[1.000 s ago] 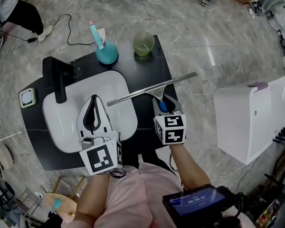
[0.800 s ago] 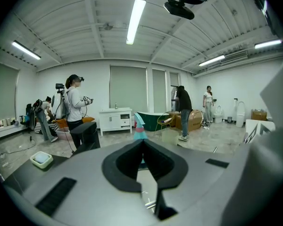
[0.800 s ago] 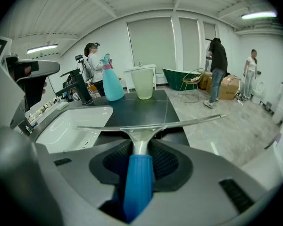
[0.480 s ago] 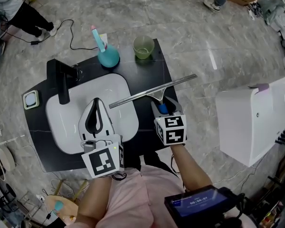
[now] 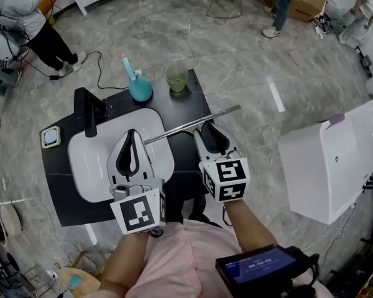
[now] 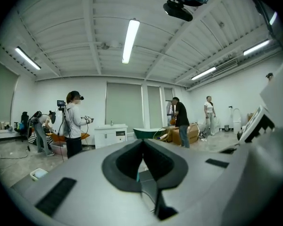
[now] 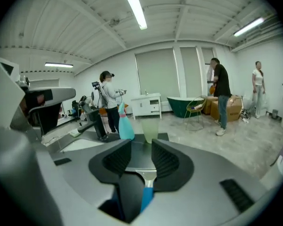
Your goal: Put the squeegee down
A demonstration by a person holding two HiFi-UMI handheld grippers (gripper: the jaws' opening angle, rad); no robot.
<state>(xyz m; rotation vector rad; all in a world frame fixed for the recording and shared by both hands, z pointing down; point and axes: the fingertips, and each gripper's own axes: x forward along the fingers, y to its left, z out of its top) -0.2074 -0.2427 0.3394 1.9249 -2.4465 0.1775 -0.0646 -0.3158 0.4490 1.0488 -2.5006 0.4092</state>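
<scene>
Squeegee [image 5: 174, 131] sits on the counter [image 5: 196, 101] right of the sink [image 5: 90, 166], prob. done; our right gripper [image 5: 211, 129], jaws just narrowing, hangs released above its handle, left gripper [image 5: 132, 132] clenched empty; next we back off.

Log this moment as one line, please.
squeegee: on countertop | right claw: open, jaws just closing partway, squeegee between them ungripped | left claw: shut, empty

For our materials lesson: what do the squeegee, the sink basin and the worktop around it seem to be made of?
Squeegee: silvery, shiny blade channel, likely steel or aluminium; its blue handle looks plastic. Sink basin: glossy white with light reflections, probably ceramic. Worktop: smooth black, perhaps stone or laminate; the look leaves it open.
</scene>
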